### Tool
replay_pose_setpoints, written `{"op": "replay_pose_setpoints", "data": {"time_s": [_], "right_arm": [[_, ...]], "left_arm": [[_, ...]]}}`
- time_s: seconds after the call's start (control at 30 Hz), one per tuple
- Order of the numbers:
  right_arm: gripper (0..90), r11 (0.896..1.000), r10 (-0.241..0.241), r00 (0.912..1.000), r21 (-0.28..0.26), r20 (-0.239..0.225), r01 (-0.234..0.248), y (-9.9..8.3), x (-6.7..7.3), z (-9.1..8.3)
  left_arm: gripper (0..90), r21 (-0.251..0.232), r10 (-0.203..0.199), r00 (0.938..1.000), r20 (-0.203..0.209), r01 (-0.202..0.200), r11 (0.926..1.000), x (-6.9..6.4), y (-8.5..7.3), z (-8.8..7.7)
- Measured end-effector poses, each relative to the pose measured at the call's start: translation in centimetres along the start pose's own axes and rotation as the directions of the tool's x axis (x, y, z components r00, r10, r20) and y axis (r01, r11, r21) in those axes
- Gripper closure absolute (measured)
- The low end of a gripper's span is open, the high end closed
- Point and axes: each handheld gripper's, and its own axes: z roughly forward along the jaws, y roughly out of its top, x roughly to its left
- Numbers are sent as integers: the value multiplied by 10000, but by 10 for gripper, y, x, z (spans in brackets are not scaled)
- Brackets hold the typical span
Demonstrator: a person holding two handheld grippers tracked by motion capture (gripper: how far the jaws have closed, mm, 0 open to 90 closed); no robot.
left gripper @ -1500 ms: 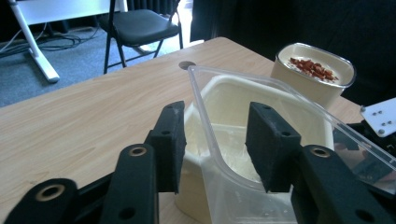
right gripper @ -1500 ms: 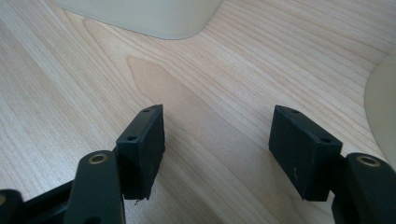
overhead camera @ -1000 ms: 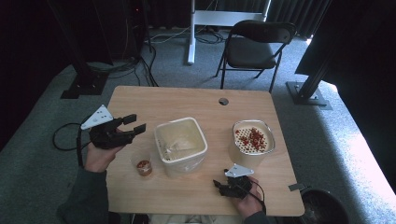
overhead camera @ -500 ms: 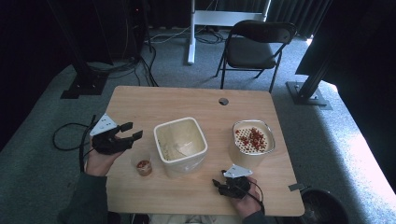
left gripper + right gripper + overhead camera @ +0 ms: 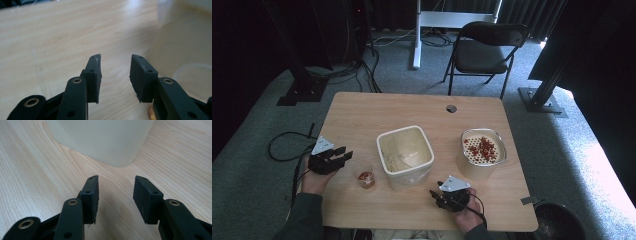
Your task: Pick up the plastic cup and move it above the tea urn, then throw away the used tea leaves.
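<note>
My left gripper, jaws just narrowing on nothing, nears the small jar by the table's left front edge; a low approach could topple it.

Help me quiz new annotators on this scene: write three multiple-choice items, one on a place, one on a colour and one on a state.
1. In the high view, where does the small cup stand?
A. Inside the round pot
B. On the table, just left of the square tub
C. On the chair seat

2. What colour are the bits lying on the perforated top of the round pot?
A. Red
B. Blue
C. Green

3. How does the square tub stand?
A. Tipped on its side
B. Upside down
C. Upright, with no lid on it

Answers: 1 B, as the cup sits on the wood beside the tub's left wall. 2 A, as the bits show red against the pale top. 3 C, as the high view looks straight into its open mouth.
</note>
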Motion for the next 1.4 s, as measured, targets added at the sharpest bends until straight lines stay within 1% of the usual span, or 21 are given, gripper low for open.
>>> {"op": "replay_pose_setpoints", "data": {"time_s": [0.13,0.27,0.33,0.43,0.53,0.6,0.7,0.73,0.8,0.87,0.93,1.0,1.07,1.13,1.27,1.33,1.4], "right_arm": [[549,9999,-63,10000,-88,12,63,2,-1,0],[551,9998,-130,9999,-175,45,131,7,-1,0],[551,9997,-173,9998,-192,66,174,9,0,1],[549,9996,-168,9999,-216,0,168,10,1,2],[550,9992,-151,9999,-371,-46,149,13,2,2],[550,9985,-69,9999,-546,-75,65,17,2,3],[551,9972,-160,9999,-727,37,162,25,1,5],[555,9968,-59,10000,-800,21,60,28,1,6],[560,9956,123,9999,-932,-29,-125,32,1,8],[563,9951,140,9998,-978,169,-123,34,1,10],[564,9946,250,9995,-1016,190,-229,35,0,12],[568,9941,330,9993,-1041,190,-309,36,0,12],[571,9944,228,9996,-1038,184,-207,36,1,12],[577,9942,120,9999,-1072,68,-112,36,4,10],[594,9908,-335,9991,-1322,-243,300,41,12,9],[589,9896,-490,9986,-1359,-184,461,43,15,10],[581,9897,-474,9988,-1357,-77,459,44,15,12]], "left_arm": [[589,318,100,9996,253,-108,9994,-3,-12,6],[583,503,266,9980,574,-295,9983,-7,-19,11],[582,575,267,9972,703,-308,9979,-8,-21,13],[578,563,287,9959,856,-336,9978,-11,-23,15],[576,577,362,9941,1018,-422,9974,-15,-24,15],[574,551,432,9933,1075,-494,9973,-17,-24,16],[574,549,397,9918,1217,-467,9974,-19,-26,16],[574,580,420,9912,1258,-496,9971,-21,-27,16],[575,574,513,9888,1404,-599,9966,-23,-28,16],[574,570,518,9876,1484,-608,9965,-25,-30,16],[574,554,547,9855,1608,-643,9964,-28,-32,16],[573,616,656,9834,1691,-770,9951,-31,-34,15],[571,594,714,9814,1783,-831,9948,-35,-35,15],[568,587,775,9785,1909,-902,9942,-39,-36,14],[566,587,929,9733,2101,-1074,9925,-50,-38,12],[564,604,1027,9692,2238,-1190,9911,-55,-39,12],[561,617,1129,9647,2381,-1310,9895,-60,-39,12]]}}
